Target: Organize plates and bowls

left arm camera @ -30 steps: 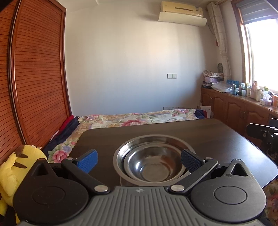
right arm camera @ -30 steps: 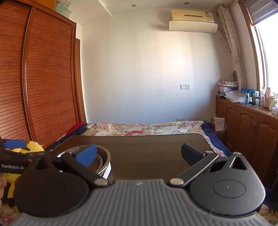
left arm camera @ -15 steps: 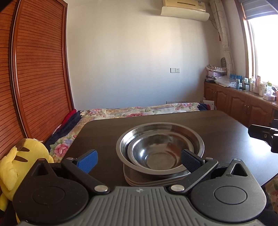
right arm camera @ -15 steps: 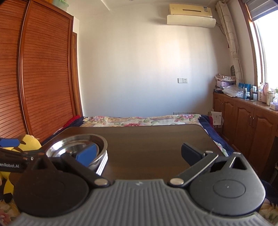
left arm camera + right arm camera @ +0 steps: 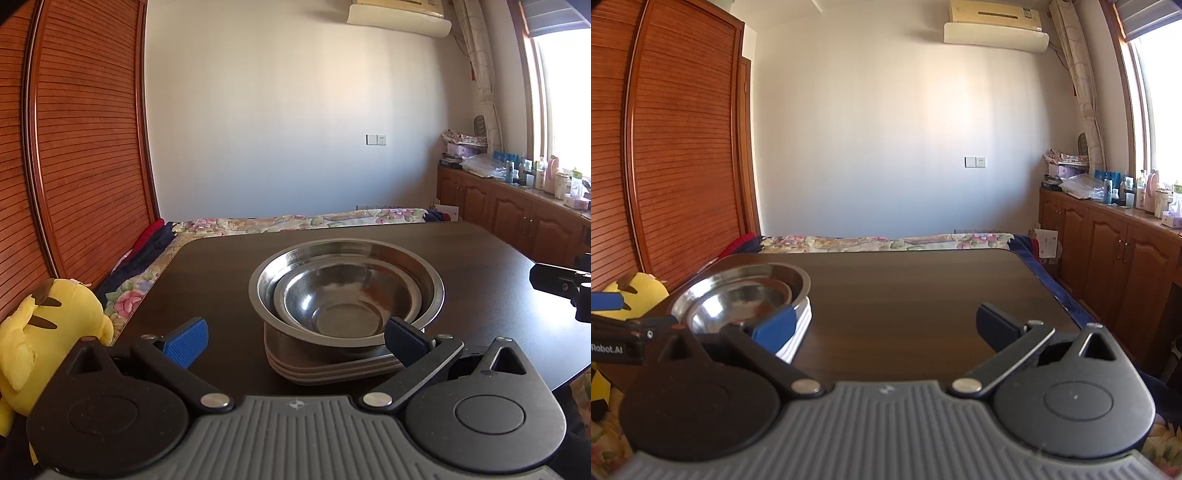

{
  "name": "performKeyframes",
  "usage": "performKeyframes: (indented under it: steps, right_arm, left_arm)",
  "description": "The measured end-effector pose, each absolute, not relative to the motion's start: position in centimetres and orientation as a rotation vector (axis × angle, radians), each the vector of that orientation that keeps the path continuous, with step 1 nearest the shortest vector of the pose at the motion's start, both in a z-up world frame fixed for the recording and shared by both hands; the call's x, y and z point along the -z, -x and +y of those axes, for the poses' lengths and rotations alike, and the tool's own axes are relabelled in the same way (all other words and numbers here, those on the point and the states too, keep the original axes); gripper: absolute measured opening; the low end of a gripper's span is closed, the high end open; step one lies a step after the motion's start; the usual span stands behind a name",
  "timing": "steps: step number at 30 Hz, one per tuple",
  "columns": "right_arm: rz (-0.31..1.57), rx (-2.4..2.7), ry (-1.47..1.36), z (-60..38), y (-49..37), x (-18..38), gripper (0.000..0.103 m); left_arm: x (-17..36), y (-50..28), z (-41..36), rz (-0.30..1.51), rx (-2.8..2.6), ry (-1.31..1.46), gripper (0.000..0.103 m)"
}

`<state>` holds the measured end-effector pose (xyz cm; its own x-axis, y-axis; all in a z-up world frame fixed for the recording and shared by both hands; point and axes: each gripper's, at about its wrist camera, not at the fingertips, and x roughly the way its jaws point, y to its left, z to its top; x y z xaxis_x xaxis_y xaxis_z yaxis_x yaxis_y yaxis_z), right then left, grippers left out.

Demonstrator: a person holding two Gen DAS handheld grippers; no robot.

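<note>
Worktop (image 5: 221, 273): dark wood, and apart from the stack we see nothing else on it. The stack sits toward the near-left corner, not far from the near edge in the left wrist view. A bed with a floral cover lies past the far edge.

Plates (image 5: 332, 367): a few flat ones stacked at the bottom; count unclear, edges only. They look squared up.

Large steel bowl (image 5: 424, 273) rests on the plates, with the smaller steel bowl (image 5: 332, 306) nested inside it. The small one looks seated off-centre, toward the near-left of the big one.

Left tongs (image 5: 295, 341): released, jaws wide, empty, hovering just short of the stack on its near side. Right tongs (image 5: 886, 326): also released and empty, over bare worktop to the right of the stack (image 5: 738, 295).

We judge the sorting is essentially done. Risks from here:
- Our left tongs are low and close. Any forward drift knocks the bowl rim, and steel on smooth plates will slide easily.
- A push from the right sends the stack toward the left edge, where a yellow plush toy (image 5: 48, 317) sits below.
- The off-centre inner bowl could rock or rattle if bumped.

Back out straight and level.
</note>
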<state>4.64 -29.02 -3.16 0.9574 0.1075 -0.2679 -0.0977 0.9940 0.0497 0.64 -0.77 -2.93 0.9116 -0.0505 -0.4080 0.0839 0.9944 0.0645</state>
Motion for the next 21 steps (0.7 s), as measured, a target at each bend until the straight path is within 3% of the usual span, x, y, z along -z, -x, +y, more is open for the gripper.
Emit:
performKeyframes:
  steps: [21]
  right_arm:
    - [0.274, -0.109, -0.042, -29.27, -4.61, 3.03, 0.103]
  left_arm:
    - [2.81, -0.6, -0.8, 0.416, 0.068, -0.083, 0.103]
